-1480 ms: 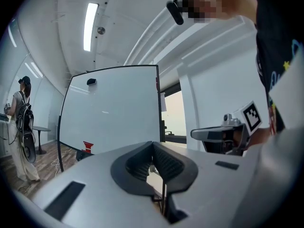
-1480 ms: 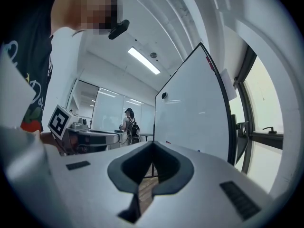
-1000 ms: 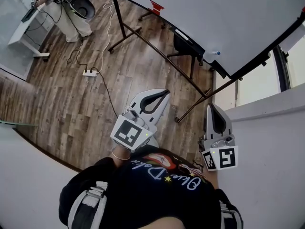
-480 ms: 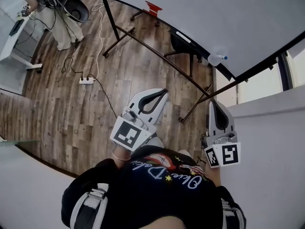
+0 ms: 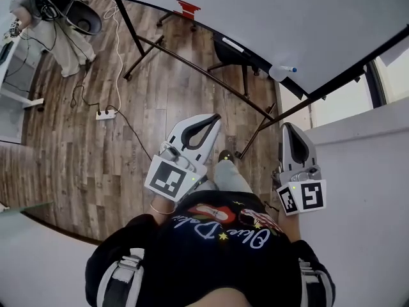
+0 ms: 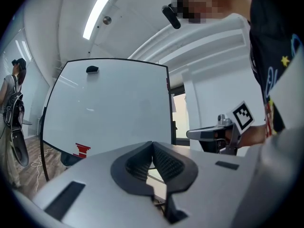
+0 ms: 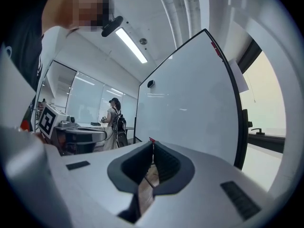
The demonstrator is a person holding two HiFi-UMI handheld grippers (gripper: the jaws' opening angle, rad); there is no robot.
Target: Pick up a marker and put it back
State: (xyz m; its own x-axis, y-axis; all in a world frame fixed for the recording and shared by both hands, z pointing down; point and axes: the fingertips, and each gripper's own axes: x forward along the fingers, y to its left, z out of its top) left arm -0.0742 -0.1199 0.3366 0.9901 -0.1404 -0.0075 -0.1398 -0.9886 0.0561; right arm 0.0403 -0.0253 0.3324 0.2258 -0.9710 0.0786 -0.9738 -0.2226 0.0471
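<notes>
A white marker with a blue cap (image 5: 282,72) lies on the ledge along the lower edge of the whiteboard (image 5: 255,18) in the head view. My left gripper (image 5: 215,117) is held out level toward the board, well short of it, jaws shut with nothing between them. My right gripper (image 5: 289,127) is beside it on the right, below the marker, also shut and empty. In the left gripper view the pads (image 6: 164,163) meet in front of the whiteboard (image 6: 109,108). The right gripper view shows its pads (image 7: 164,165) closed before the board (image 7: 190,103).
The whiteboard stands on a black frame with legs (image 5: 192,66) over the wood floor. A power strip with its cable (image 5: 105,114) lies at left. Another person (image 5: 57,18) stands far left. A white wall ledge (image 5: 358,171) runs along the right. A red item (image 5: 187,8) sits near the board's foot.
Both grippers have moved forward toward the whiteboard, still shut. The floor and board stand have slid left in the head view, and my leg has stepped into view between the grippers.
</notes>
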